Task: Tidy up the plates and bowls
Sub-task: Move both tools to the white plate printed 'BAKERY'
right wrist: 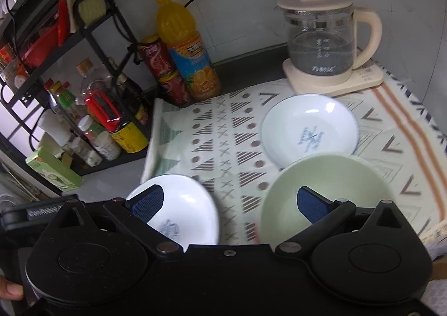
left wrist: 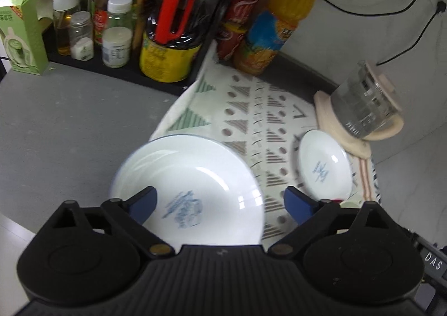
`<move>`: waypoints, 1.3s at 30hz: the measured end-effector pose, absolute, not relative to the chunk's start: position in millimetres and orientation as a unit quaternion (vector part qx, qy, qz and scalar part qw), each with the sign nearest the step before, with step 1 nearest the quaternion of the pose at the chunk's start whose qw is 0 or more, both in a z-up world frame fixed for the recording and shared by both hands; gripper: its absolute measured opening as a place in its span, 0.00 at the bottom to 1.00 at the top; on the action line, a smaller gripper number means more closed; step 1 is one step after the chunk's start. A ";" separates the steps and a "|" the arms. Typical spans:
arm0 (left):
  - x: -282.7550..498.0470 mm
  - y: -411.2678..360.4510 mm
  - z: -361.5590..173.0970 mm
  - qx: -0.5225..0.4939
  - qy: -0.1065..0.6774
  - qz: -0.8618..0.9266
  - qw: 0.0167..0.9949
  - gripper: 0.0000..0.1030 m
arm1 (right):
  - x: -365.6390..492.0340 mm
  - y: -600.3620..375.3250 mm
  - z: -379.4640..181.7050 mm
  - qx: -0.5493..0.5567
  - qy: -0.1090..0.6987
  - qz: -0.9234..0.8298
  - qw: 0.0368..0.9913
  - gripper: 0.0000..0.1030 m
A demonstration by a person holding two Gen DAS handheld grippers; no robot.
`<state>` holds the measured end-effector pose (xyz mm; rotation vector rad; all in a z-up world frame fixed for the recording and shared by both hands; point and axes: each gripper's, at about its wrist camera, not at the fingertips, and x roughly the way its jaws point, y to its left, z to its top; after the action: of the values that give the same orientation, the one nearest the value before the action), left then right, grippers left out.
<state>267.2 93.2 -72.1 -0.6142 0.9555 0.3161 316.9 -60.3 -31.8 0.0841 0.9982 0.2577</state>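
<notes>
Grey counter (left wrist: 69, 120) carries a patterned cloth (right wrist: 223, 148): near-left white plate (right wrist: 181, 212), far-right white plate (right wrist: 310, 125), near-right green bowl (right wrist: 329, 184). Left gripper (left wrist: 219, 205) and right gripper (right wrist: 229, 204) both gape wide, empty.

grey counter (left wrist: 69, 125) – patterned cloth (right wrist: 223, 131) | green box (left wrist: 23, 33)

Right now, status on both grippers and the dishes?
Left gripper open, empty. Right gripper open, empty. Two white plates and green bowl lie apart, unstacked. Nothing blocking.
</notes>
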 end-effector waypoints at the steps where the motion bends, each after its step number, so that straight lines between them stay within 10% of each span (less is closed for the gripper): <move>1: 271.7 90.2 -71.8 -0.292 0.451 0.148 0.830 1.00 | 320.0 -65.1 -30.9 0.033 0.475 0.122 0.871 1.00; 25: 390.5 20.6 -93.2 -0.270 0.483 0.137 0.822 0.99 | 421.0 -191.2 -58.8 0.104 0.506 0.066 0.854 0.98; 39: 444.7 5.9 -154.0 -0.294 0.501 0.127 0.804 0.91 | 480.8 -228.9 -119.9 0.141 0.571 0.091 0.804 0.63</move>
<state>444.7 5.9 -154.0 -0.6288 1.0732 0.2717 480.8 -228.9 -119.9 0.3023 1.2224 0.1950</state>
